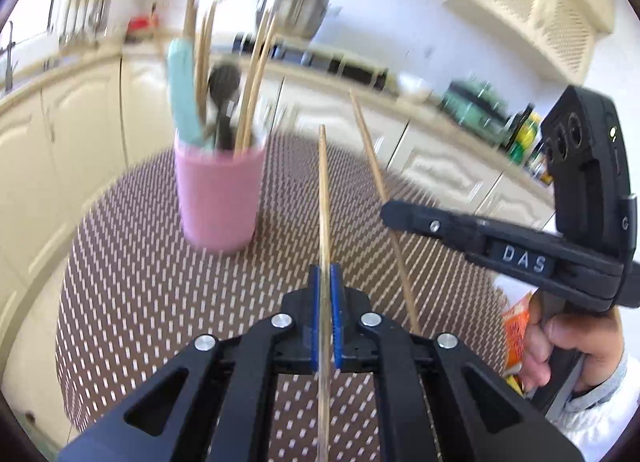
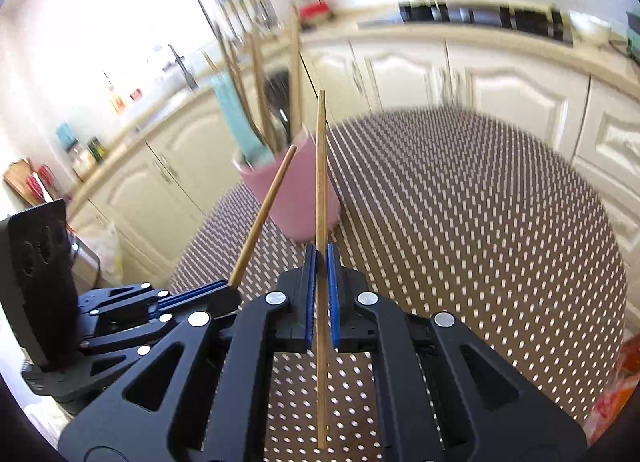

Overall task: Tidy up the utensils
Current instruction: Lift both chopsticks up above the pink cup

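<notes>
A pink cup (image 1: 219, 194) stands on the round dotted table (image 1: 132, 302). It holds a teal spatula (image 1: 182, 94), a black spoon (image 1: 223, 102) and several wooden sticks. My left gripper (image 1: 325, 276) is shut on a wooden chopstick (image 1: 324, 190) that points forward, right of the cup. My right gripper (image 2: 320, 256) is shut on a second chopstick (image 2: 321, 166), held above the table with the cup (image 2: 298, 190) just behind it. The right gripper (image 1: 396, 214) also shows in the left wrist view with its chopstick (image 1: 376, 166). The left gripper (image 2: 224, 290) with its chopstick (image 2: 264, 214) shows in the right wrist view.
Cream kitchen cabinets (image 2: 480, 74) and a worktop (image 2: 460, 28) curve around behind the table. An orange packet (image 1: 516, 334) lies at the table's right edge. Bottles and jars (image 1: 524, 138) stand on the worktop at the right. A sink tap (image 2: 182, 62) is at the left.
</notes>
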Tool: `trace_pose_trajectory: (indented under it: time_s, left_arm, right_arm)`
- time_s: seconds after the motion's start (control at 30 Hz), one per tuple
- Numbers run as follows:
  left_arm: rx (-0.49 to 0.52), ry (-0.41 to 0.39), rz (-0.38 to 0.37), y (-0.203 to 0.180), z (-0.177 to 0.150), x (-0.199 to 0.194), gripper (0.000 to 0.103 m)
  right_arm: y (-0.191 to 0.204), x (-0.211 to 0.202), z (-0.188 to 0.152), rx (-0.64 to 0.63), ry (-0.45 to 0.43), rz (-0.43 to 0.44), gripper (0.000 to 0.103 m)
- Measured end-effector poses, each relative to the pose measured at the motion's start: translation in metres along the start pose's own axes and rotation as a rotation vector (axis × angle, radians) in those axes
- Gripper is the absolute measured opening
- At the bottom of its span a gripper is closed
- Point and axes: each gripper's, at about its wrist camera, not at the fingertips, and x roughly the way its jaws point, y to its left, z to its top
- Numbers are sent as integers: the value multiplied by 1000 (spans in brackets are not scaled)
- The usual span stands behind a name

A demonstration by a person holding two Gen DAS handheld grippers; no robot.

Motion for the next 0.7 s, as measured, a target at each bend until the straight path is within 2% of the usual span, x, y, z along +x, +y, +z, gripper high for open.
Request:
trace_pose_trajectory:
  time_s: [0.23, 0.4, 0.53, 0.7]
  left_arm:
    - [56, -328, -12, -4, 40, -38, 5]
    - [44, -553, -28, 4, 64, -52, 5]
    - [21, -653, -17, 10, 80, -50, 5]
    - [3, -757, 16, 22, 95, -45, 5]
  right_arm:
    - [16, -36, 37, -40, -180, 54, 6]
    - [33, -27, 65, -58, -300, 70, 6]
    - [37, -13, 76, -76, -381, 81, 6]
    - [48, 4, 96, -96, -440, 92, 6]
